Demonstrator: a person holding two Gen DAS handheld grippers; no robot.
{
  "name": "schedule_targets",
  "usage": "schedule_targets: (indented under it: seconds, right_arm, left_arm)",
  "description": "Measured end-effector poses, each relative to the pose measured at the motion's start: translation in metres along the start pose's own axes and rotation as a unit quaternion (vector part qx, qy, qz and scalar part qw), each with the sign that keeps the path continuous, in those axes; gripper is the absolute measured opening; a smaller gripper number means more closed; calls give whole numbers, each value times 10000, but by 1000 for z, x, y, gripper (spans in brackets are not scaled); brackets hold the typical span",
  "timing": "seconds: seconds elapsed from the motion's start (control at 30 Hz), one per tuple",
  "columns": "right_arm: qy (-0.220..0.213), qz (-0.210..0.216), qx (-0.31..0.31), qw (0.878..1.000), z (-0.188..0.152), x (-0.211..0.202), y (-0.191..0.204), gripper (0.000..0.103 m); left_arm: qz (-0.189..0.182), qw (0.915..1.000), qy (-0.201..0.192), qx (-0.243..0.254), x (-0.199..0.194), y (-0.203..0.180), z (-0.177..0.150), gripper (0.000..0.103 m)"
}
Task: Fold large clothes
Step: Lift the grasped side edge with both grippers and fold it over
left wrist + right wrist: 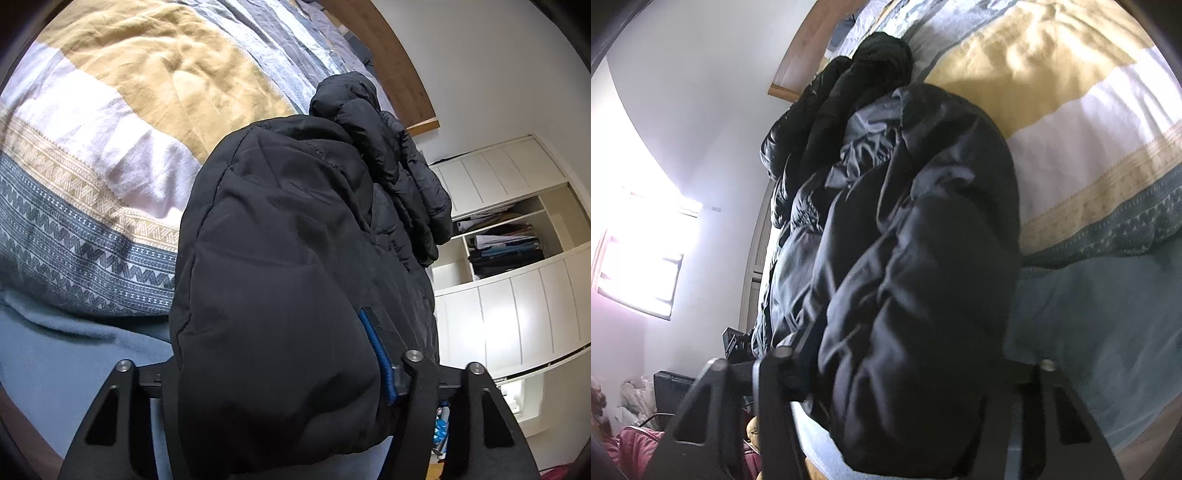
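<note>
Mid-fold, grab stage: puffy black padded jacket (288, 258) bunched on bed's striped yellow-white-blue quilt (110, 147). Left tool (284, 384) clamps jacket edge at 6 o'clock; right tool (905, 376) likewise. Next, I'd guess: lift both together, carry edge toward 12 o'clock.

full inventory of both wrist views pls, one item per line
puffer jacket: 1, black, on the bed, bunched between both grippers' fingers
duvet: 1, yellow, white and blue-grey patterned bands, on the bed
bed sheet: 1, blue, under the duvet
headboard: 1, brown wood, far end of bed
wardrobe: 1, white, open shelves with folded clothes
window: 1, bright, on the wall
pink garment: 1, low by the bed
left hand-held gripper: black, closed on jacket
right hand-held gripper: black, closed on jacket
</note>
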State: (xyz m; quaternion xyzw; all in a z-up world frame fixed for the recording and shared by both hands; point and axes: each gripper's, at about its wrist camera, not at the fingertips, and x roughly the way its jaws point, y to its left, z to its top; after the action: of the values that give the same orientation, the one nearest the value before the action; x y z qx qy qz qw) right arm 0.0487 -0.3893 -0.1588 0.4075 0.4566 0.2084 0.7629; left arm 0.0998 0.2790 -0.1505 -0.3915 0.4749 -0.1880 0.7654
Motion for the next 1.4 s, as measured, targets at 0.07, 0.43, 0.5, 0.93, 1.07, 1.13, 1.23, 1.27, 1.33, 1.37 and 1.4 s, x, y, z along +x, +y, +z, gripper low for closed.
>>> schedule_targets:
  seconds: [0.07, 0.43, 0.5, 0.93, 1.07, 1.13, 1.23, 1.27, 1.33, 1.37, 1.4]
  right_arm:
    - [-55, -15, -8, 10000, -1, -2, -1, 39]
    - [-298, 132, -287, 9991, 2, -4, 11, 19]
    - [-393, 177, -389, 9983, 8, -7, 18, 18]
    - [-1486, 818, -731, 9828, 86, -36, 75, 17]
    - [-1929, 1143, -450, 9735, 122, -39, 78, 17]
    - [-2126, 1278, -299, 9683, 141, -39, 76, 17]
    - [-2317, 1507, 39, 9610, 170, -37, 70, 17]
    - [-2346, 1588, 151, 9589, 180, -35, 68, 17]
    - [-2400, 1647, 304, 9562, 204, -30, 69, 17]
    - [-2413, 1645, 326, 9558, 213, -29, 72, 17]
    - [-2425, 1637, 343, 9556, 224, -25, 75, 17]
  left_arm:
    - [107, 9999, -11, 28, 1, -4, 0, 49]
    - [344, 9973, -10, 650, 3, -53, 1, 10]
    - [261, 9971, -65, 706, 0, -67, 7, 10]
    - [-882, 9878, -640, 1109, -19, -171, 90, 10]
    - [-1272, 9841, -801, 946, -18, -185, 126, 10]
    - [-1443, 9827, -862, 782, -15, -188, 146, 10]
    - [-1612, 9811, -933, 529, -4, -192, 175, 10]
    - [-1649, 9806, -945, 478, 0, -193, 185, 11]
    - [-1682, 9803, -963, 389, 11, -197, 203, 11]
    - [-1679, 9803, -983, 345, 17, -198, 213, 11]
    - [-1667, 9804, -1002, 309, 23, -199, 224, 11]
